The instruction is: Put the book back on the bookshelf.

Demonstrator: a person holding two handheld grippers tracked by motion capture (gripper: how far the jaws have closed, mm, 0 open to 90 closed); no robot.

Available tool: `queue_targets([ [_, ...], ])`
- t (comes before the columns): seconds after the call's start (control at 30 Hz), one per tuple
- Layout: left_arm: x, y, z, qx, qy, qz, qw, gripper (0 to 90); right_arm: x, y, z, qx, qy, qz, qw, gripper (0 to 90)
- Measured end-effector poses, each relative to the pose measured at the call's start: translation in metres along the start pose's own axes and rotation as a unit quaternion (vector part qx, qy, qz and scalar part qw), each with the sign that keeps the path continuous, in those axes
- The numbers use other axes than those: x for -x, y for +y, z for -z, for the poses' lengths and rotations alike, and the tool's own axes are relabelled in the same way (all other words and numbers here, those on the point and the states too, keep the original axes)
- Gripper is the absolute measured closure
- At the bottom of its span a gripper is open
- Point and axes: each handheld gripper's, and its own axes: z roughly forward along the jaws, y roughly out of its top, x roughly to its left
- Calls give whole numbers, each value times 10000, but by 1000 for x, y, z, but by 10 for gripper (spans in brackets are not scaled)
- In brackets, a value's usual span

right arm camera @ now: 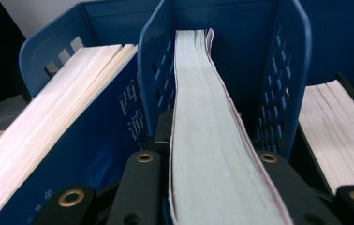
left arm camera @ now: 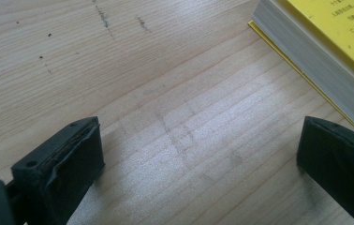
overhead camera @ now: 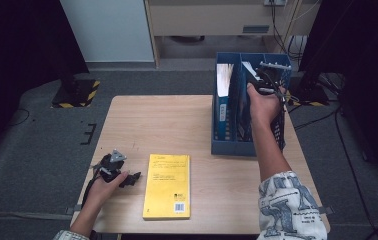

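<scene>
My right gripper (overhead camera: 269, 75) reaches down into the middle slot of a blue file rack (overhead camera: 232, 147) at the table's far right. It is shut on a thick pale-edged book (right arm camera: 208, 140) standing in that slot, with one jaw pressed on each cover. A blue-covered book (right arm camera: 95, 131) stands in the slot beside it. A yellow book (overhead camera: 167, 186) lies flat near the table's front edge. Just left of it my left gripper (overhead camera: 133, 177) rests low over the wood, open, with bare table between its jaws (left arm camera: 198, 164) and the yellow book's corner (left arm camera: 325, 42) off to one side.
Another book (right arm camera: 339, 126) shows its white pages in the rack slot on the far side of the held one. The rack's perforated dividers (right arm camera: 287, 70) stand close on both sides of the held book. Bare wood (overhead camera: 152, 125) spans the table's middle.
</scene>
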Motion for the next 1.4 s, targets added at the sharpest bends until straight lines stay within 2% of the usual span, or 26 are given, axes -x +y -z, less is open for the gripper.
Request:
queue_targets([
  [0.4,0,0,0,-1,-2,1,10000,0,1,-5,-2,-49,-11,3,10000,731],
  [0.63,0,0,0,-1,0,4,10000,0,0,-6,6,-309,-30,56,9995,726],
  [0.87,1,0,0,0,5,7,10000,0,2,-12,21,-674,123,147,9975,719],
  [1.0,1,0,0,-2,6,4,10000,0,3,-15,25,-718,144,189,9971,718],
  [1.07,1,0,0,-2,6,5,10000,0,5,-19,28,-716,151,127,9972,717],
  [1.2,1,0,0,-3,5,4,10000,0,7,-23,33,-803,184,207,9964,716],
  [1.4,1,0,0,-1,7,3,10000,0,7,-28,37,-738,289,224,9966,699],
])
